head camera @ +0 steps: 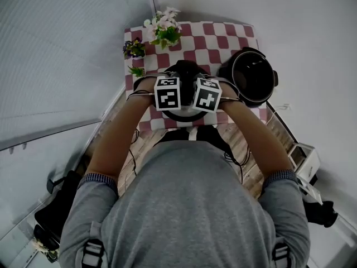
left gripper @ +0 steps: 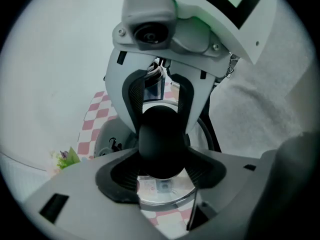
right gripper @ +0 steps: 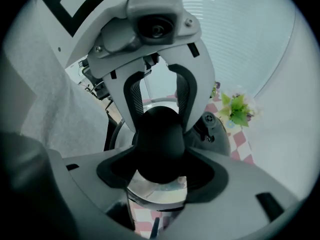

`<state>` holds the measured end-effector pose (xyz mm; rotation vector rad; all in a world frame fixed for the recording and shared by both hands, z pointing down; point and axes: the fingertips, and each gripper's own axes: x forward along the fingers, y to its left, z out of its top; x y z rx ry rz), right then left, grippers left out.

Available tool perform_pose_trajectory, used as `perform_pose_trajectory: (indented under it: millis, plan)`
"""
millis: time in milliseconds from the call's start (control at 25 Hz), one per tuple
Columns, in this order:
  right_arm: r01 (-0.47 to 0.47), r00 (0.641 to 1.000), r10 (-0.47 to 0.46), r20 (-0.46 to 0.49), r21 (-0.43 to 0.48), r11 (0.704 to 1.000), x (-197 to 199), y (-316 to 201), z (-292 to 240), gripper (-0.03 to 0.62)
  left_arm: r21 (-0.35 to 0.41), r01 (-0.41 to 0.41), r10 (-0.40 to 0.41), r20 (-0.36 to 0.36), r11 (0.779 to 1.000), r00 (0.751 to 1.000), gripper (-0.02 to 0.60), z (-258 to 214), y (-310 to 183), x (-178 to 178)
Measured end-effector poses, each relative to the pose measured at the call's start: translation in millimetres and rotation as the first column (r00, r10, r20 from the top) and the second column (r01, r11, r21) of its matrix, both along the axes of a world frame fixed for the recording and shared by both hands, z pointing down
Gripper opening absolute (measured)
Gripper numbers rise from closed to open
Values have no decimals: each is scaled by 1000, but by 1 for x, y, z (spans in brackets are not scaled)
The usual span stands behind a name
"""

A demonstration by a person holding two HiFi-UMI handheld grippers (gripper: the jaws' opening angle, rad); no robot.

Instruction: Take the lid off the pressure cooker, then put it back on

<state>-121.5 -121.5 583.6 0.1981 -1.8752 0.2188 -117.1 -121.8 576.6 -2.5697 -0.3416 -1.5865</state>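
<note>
The open black pressure cooker pot point(head camera: 254, 77) stands on the right of the checked tablecloth point(head camera: 223, 38). Its lid point(head camera: 184, 115) hangs to the left of the pot, mostly hidden under the two marker cubes. My left gripper point(head camera: 170, 96) and right gripper point(head camera: 205, 96) face each other over it, pointing steeply down. In the left gripper view my left gripper point(left gripper: 161, 159) is shut on the lid's black handle point(left gripper: 160, 141), with the right gripper point(left gripper: 160, 104) clamping it from the far side. The right gripper view mirrors this: right gripper point(right gripper: 161, 159) shut on the handle point(right gripper: 160, 141), the lid's shiny metal point(right gripper: 157, 194) showing below.
A pot of pale flowers point(head camera: 163, 29) and a small purple plant point(head camera: 134, 48) stand at the table's back left. A white box point(head camera: 304, 161) sits on the floor to the right, and dark gear and cables lie on the floor to the left.
</note>
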Motion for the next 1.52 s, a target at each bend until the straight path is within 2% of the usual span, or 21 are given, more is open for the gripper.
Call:
perform_pose_trajectory:
  millis: [280,560,720,1160,1520]
  plan:
    - [-79,997,79,-2,75,994,31,-13,-61,291,84,-90,92,-21,992,996,299,-62,-12,31]
    - [-167,986,167,9,117,979,79,-24,-98,291,125,-177,181,-23,976,983,299,-99,-23,80]
    - [-223,974,225,6,134,966,116,-28,-103,292,142,-226,232,-27,964,972,300,-103,-26,117]
    - [-366,930,365,32,113,924,204,-23,-109,291,123,-364,369,-14,923,929,301,-108,-21,204]
    - [-461,887,460,39,90,883,260,-14,-94,291,104,-450,452,-2,887,892,301,-94,-11,261]
